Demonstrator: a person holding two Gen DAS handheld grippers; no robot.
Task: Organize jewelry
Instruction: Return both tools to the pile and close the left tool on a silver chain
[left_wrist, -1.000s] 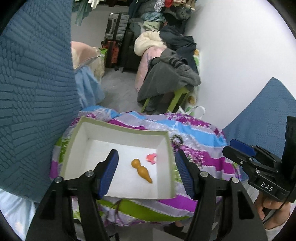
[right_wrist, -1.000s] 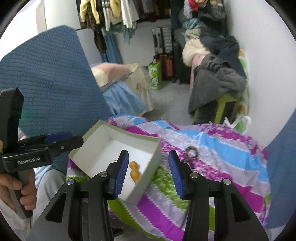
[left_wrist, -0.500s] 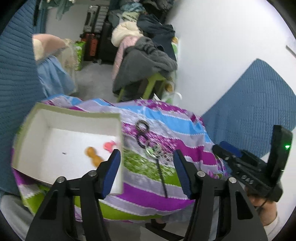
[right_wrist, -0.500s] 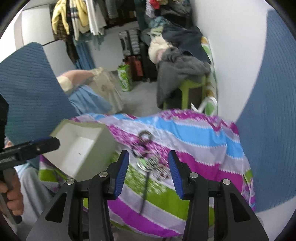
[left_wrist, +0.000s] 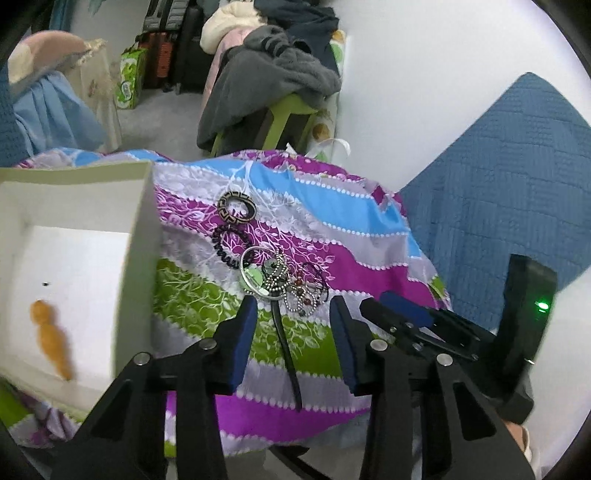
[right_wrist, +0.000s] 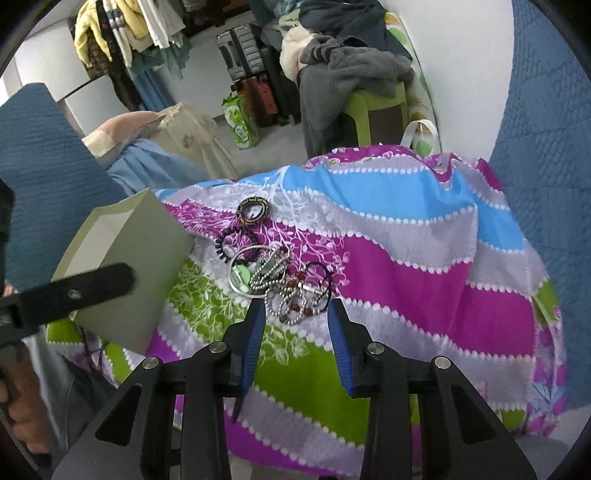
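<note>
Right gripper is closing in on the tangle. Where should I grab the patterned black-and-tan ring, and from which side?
Take the patterned ring by its near rim, one finger inside the hole and one outside, coming down from above. It lies flat on the striped cloth, apart from the tangled chains and beyond the black coil hair tie, so a level approach would likely snag those first. The right gripper has been closing, with nothing pinched.

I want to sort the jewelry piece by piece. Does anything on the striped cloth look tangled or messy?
Yes. Beside the box, a bead chain, silver bangle and black cord lie knotted in one heap. The patterned ring and black coil band lie apart, farther back.
</note>
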